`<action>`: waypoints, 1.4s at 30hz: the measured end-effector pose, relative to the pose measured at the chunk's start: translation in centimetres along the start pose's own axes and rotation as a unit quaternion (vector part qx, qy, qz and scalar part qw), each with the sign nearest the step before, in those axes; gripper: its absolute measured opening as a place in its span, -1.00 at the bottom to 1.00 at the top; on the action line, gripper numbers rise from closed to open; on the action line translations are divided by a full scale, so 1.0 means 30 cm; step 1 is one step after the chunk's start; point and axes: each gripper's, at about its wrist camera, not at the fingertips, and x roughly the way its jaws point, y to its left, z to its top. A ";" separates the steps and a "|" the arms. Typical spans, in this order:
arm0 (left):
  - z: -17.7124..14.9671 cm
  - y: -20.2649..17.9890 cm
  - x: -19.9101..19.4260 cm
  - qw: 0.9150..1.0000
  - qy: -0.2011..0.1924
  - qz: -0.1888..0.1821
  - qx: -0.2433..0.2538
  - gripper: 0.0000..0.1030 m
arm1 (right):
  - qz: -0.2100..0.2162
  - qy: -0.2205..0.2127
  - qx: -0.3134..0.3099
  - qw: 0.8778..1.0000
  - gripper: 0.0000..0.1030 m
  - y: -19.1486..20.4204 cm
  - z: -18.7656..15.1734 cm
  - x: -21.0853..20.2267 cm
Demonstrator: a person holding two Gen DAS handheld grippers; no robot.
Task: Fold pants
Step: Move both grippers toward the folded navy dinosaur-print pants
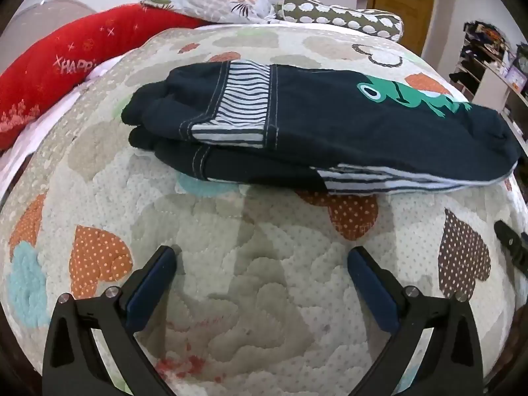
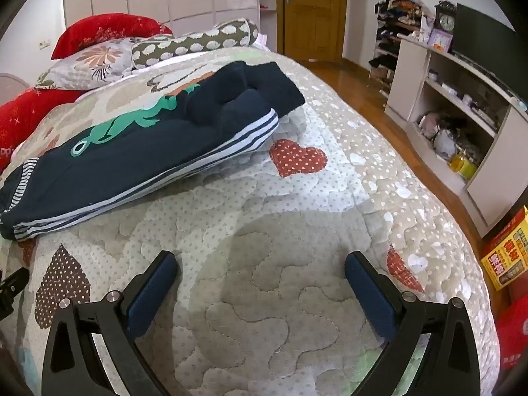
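Pants (image 1: 313,125) lie folded on quilt (image 1: 247,280), beyond both spread jaws.

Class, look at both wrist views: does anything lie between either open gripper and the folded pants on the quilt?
Nothing visible does. Only bare quilt separates the left gripper and right gripper from the pants.

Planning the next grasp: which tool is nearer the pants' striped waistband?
Left. The left tool hangs open just before the waistband; the right tool is open further along, by the legs.
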 end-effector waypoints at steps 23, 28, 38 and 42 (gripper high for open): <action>0.105 0.320 -0.385 0.981 -0.133 -0.061 -0.123 0.84 | 0.014 0.011 -0.010 1.000 0.99 -0.010 -0.008 -0.026; 0.173 0.320 -0.246 0.971 -0.035 -0.165 -0.172 0.76 | 0.016 -0.003 -0.017 1.000 0.99 -0.011 -0.017 -0.035; 0.217 0.203 -0.079 0.954 0.055 -0.226 -0.188 -0.17 | 0.025 -0.010 -0.018 0.999 0.99 -0.019 -0.025 -0.036; 0.259 0.201 -0.040 0.949 0.069 -0.235 -0.198 -0.17 | 0.026 -0.014 -0.019 0.999 0.99 -0.021 -0.027 -0.038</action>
